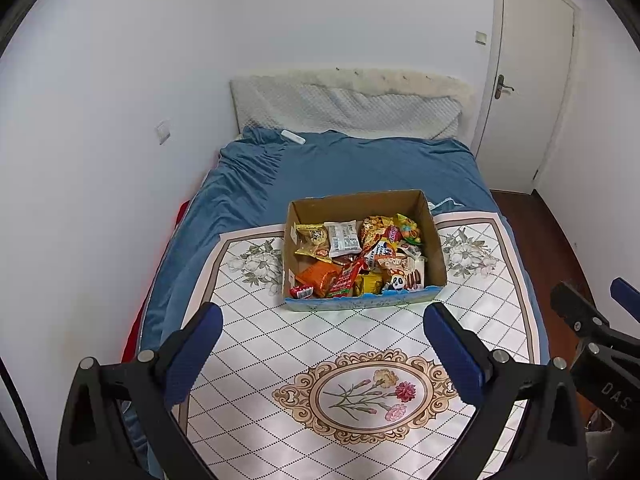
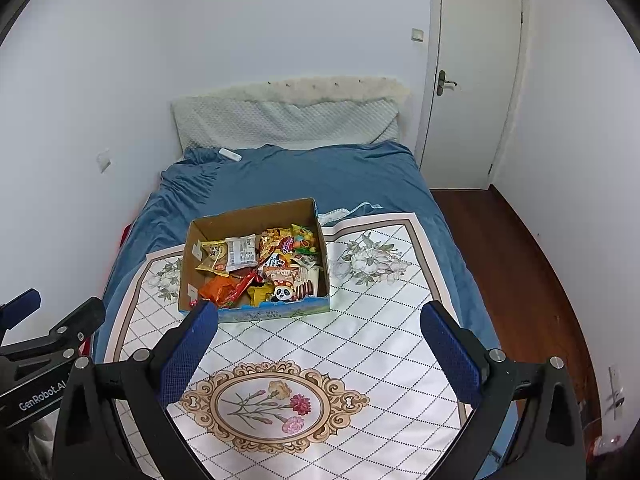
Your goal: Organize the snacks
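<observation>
A cardboard box (image 1: 434, 236) (image 2: 188, 264) full of several mixed snack packets (image 1: 360, 256) (image 2: 260, 268) sits on a white floral mat (image 1: 320, 344) (image 2: 320, 344) spread over a blue bed. An orange packet (image 1: 320, 276) lies at the box's front left, a panda packet (image 1: 398, 281) (image 2: 285, 293) at the front. My left gripper (image 1: 322, 320) hovers open in front of the box, holding nothing. My right gripper (image 2: 320, 318) is open too, just short of the box's front edge, its left finger (image 2: 192, 352) overlapping the box's front left corner in view.
The bed with blue sheet (image 1: 340, 168) (image 2: 300, 176) abuts the wall on the left. A white quilted pillow (image 1: 344, 108) lies at the head, with a small white object (image 1: 293, 136) near it. A closed door (image 1: 528, 80) and wooden floor (image 2: 516, 272) are on the right.
</observation>
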A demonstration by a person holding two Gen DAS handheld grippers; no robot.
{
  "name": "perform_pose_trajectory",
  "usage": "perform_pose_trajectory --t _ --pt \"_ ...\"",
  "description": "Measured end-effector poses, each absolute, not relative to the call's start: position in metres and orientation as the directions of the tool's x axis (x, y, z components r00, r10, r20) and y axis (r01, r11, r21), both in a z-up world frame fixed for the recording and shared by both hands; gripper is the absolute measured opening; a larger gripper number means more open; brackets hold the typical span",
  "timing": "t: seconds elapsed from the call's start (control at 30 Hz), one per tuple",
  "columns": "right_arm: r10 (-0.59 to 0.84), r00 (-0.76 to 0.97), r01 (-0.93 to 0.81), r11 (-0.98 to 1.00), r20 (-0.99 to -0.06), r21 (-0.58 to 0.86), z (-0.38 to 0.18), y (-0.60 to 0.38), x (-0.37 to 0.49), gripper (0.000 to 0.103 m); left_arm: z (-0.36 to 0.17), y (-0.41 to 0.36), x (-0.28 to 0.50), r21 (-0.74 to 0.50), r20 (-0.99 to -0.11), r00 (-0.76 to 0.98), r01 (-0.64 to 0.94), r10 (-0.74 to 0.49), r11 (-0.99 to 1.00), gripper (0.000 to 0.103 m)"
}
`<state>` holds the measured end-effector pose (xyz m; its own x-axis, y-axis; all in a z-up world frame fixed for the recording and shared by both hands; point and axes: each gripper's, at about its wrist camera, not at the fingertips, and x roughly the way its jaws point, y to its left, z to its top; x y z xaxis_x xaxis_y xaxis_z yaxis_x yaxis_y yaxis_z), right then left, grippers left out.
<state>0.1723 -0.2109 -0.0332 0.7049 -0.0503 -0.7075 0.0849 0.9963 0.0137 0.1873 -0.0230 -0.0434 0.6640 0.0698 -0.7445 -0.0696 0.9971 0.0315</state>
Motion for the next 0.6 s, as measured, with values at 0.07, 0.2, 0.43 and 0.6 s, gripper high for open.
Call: perform_pose_trajectory --t 0.07,0.2,0.43,0.6 --pt "-0.054 0.703 0.089 0.996 -0.709 0.013 -0.0345 -0.2102 0.1715 0.103 -0.0451 -0.0218 0.1869 0.034 -0.746 0.663 -0.064 0.068 0.997 0.103" --pt "-0.054 0.701 0.094 0.995 -0.711 0.016 -0.0356 -0.2098 0.1706 0.103 -0.0452 -0.0201 0.1875 0.034 -0.747 0.661 -0.055 0.062 0.998 0.103" --pt "-0.054 0.702 0.092 0.996 -0.71 0.015 -0.0356 -0.2104 0.171 0.103 -0.0453 -0.0194 0.1863 0.033 -0.748 0.662 -0.05 0.057 0.998 0.103" --pt "-0.059 0.701 0.096 0.995 -0.711 0.013 -0.0373 -0.2092 0.17 0.103 -0.0464 -0.0201 0.1848 0.034 -0.746 0.664 -0.04 0.052 0.999 0.103"
